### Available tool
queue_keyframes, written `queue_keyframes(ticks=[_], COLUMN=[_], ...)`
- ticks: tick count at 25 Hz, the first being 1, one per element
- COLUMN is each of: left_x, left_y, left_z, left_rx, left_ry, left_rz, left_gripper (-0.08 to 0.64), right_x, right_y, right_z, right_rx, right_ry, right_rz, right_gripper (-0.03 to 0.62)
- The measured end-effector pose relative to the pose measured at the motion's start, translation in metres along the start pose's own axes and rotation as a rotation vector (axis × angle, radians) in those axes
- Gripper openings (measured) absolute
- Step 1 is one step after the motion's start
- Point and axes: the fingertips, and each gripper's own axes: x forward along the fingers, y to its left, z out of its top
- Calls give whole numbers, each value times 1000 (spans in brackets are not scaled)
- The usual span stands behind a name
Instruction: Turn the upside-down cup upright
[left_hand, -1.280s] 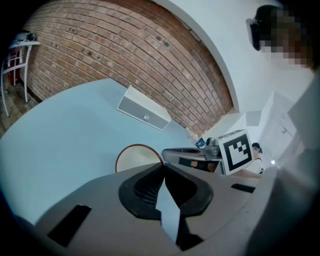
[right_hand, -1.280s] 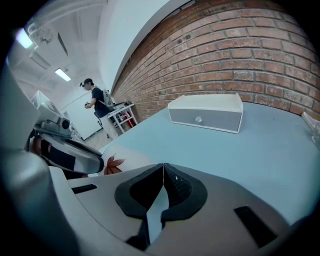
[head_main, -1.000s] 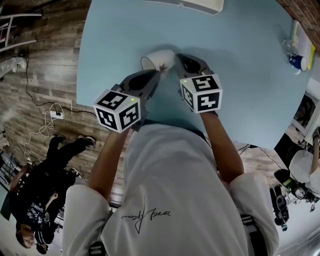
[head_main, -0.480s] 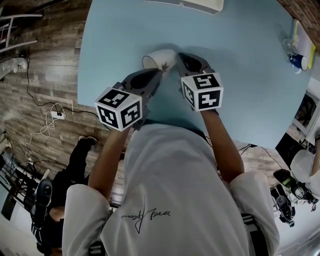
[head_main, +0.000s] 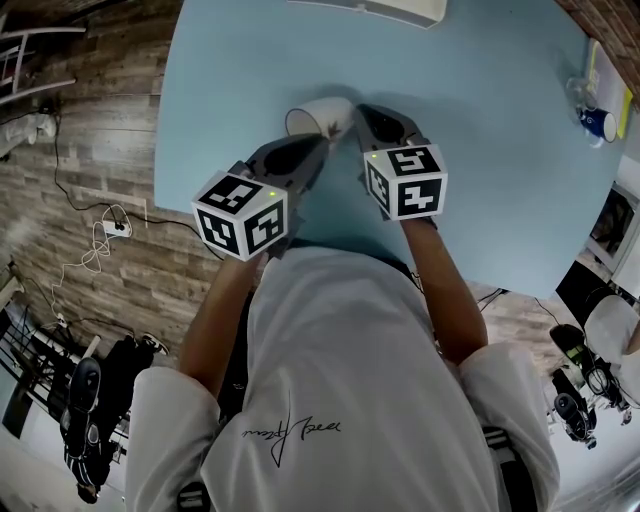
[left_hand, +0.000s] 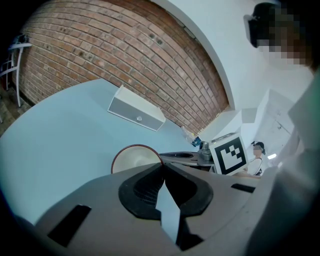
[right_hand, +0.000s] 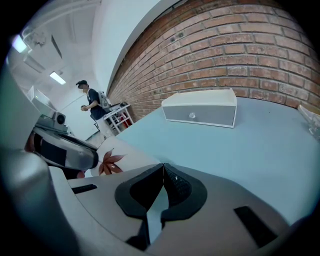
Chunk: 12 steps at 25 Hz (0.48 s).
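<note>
A white cup (head_main: 322, 117) with a red leaf print lies on its side on the light blue table (head_main: 480, 150), its mouth facing left. My left gripper (head_main: 321, 144) is shut and empty, its tip just below the cup's side. My right gripper (head_main: 359, 113) is also shut and empty, with its tip at the cup's base end. In the left gripper view the cup's open mouth (left_hand: 135, 159) shows just past the shut left gripper (left_hand: 162, 166). In the right gripper view the leaf-printed cup wall (right_hand: 120, 159) lies left of the shut right gripper (right_hand: 162, 166).
A long white box (head_main: 372, 8) stands at the table's far edge. A blue-and-white cup and a clear bottle (head_main: 592, 120) sit at the right edge. A person (right_hand: 91, 106) stands by a shelf beyond the table. Cables lie on the wooden floor (head_main: 95, 240).
The cup and both gripper tips have crept slightly away from me. The person on the floor at lower left has moved mostly out of the head view.
</note>
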Motion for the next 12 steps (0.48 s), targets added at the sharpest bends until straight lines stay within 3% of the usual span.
queue_keyframes(ticks=[12], left_x=[2], left_y=[-2], left_z=[4], left_rx=[0], left_ry=[-2], left_rz=[-10], left_gripper=[26], right_x=[2], right_y=[1], right_z=[-2], right_rx=[21], right_ry=[-3], right_rz=[4], right_gripper=[20])
